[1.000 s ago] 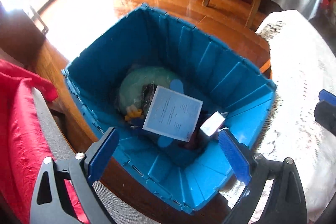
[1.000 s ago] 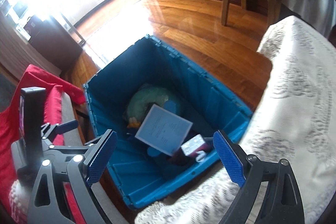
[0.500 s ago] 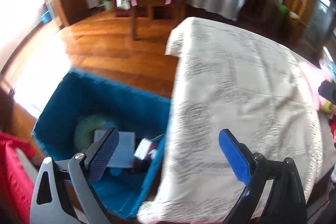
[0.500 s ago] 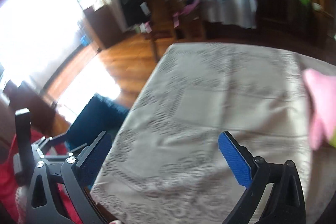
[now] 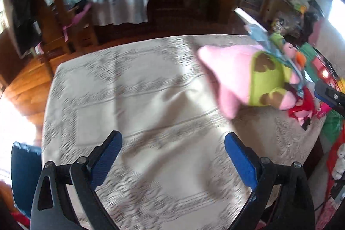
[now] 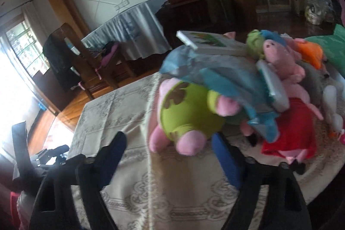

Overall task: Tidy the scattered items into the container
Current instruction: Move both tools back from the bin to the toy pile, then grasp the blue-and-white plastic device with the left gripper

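Where the patterned tablecloth (image 5: 133, 83) covered the table, most of its near and left area lay bare, its left edge dropping toward the blue container (image 5: 23, 167) below. The toy pile sat at the right: a pink star plush (image 6: 185, 113) in green shorts lay foremost, a crumpled blue sheet (image 6: 217, 74) draped over it, a pig plush in a red dress (image 6: 295, 122) just behind. The left gripper (image 5: 172, 156) hung with jaws spread over bare cloth; the right gripper (image 6: 168, 156) was likewise spread wide, empty, near the star plush.
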Tool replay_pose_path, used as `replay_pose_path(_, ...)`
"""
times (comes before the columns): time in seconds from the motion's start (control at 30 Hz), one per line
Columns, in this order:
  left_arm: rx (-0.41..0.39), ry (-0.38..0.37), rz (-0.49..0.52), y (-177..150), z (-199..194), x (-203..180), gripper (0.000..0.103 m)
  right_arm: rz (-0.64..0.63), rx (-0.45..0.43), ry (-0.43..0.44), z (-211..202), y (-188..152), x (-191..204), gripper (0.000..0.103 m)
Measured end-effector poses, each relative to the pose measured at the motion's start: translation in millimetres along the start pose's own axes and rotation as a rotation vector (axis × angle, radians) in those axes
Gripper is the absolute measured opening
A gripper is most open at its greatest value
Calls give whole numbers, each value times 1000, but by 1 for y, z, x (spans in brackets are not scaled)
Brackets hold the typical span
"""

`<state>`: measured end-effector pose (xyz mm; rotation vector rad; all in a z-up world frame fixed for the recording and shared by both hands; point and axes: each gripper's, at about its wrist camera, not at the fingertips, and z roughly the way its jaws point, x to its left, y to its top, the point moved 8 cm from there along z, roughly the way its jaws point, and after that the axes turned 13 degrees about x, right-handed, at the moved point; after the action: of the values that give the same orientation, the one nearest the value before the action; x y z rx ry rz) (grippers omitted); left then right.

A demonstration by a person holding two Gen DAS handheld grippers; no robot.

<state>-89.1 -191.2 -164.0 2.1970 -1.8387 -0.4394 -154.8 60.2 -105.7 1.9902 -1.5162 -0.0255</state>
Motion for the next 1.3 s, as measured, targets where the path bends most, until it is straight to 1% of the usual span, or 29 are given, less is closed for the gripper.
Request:
replay_pose_path(0.07, -5, -13, 40, 15, 5, -28, 97, 56, -14, -24, -8, 8, -35, 70)
replay_pose_path(0.13, -20, -58, 76, 32, 6, -59, 97, 110, -25, -59, -15, 14, -72, 70)
replay_pose_path(0.2, -56, -98, 125, 52, 1, -92, 97, 161, -31, -95, -20, 19, -109, 70)
replay_pose_path(0.27, -89, -120, 171, 76, -1, -127, 97, 184, -15, -111, -18, 19, -136, 70)
replay_pose_path(0.33, -102, -166, 210, 98, 0, -161, 97, 193, -4, -121, -10, 20, -149, 66)
replay_pose_path(0.37, -99, -192, 223, 109, 3, -179, 97, 197, 2, -125, -6, 21, -155, 64)
replay_pose_path(0.4, -96, -218, 236, 120, 7, -197, 97, 215, 1, -120, -4, 21, -164, 64)
replay_pose_path(0.47, -70, -247, 261, 140, 22, -232, 97, 242, -13, -123, -5, 19, -178, 64)
replay_pose_path(0.5, -50, -258, 267, 147, 30, -245, 94, 246, -11, -129, -5, 18, -183, 64)
replay_pose_path(0.53, -25, -261, 274, 152, 41, -260, 89, 250, -10, -136, -5, 17, -188, 64)
replay_pose_path(0.63, 28, -257, 304, 161, 72, -300, 88, 265, -6, -149, -7, 13, -203, 64)
replay_pose_path(0.7, 39, -214, 323, 161, 89, -319, 88, 273, -12, -140, -11, 9, -210, 64)
replay_pose_path(0.77, 24, -165, 325, 162, 99, -329, 88, 270, -19, -129, -15, 7, -213, 64)
replay_pose_path(0.8, 13, -141, 342, 162, 102, -335, 88, 264, -22, -126, -17, 6, -214, 64)
replay_pose_path(0.9, 80, -170, 380, 155, 114, -351, 88, 268, -19, -122, -15, 5, -217, 64)
replay_pose_path(0.93, 102, -180, 393, 153, 118, -356, 84, 276, -16, -121, -13, 5, -219, 64)
replay_pose_path(0.97, 106, -178, 380, 152, 120, -356, 73, 288, -9, -110, -10, 3, -221, 64)
replay_pose_path(1.0, 109, -175, 367, 152, 123, -356, 50, 299, -1, -100, -7, 0, -223, 64)
replay_pose_path(1.03, 112, -173, 353, 152, 125, -355, 37, 302, 7, -94, -4, -2, -224, 64)
replay_pose_path(1.07, 99, -194, 332, 154, 124, -350, 35, 303, 13, -93, -2, -5, -224, 64)
replay_pose_path(1.17, 112, -293, 282, 153, 118, -333, 29, 305, 26, -88, 2, -10, -225, 64)
replay_pose_path(1.27, 64, -305, 292, 148, 95, -317, 29, 297, 9, -67, 0, -7, -220, 64)
replay_pose_path(1.3, 50, -298, 297, 146, 87, -311, 29, 287, 0, -59, -2, -5, -216, 64)
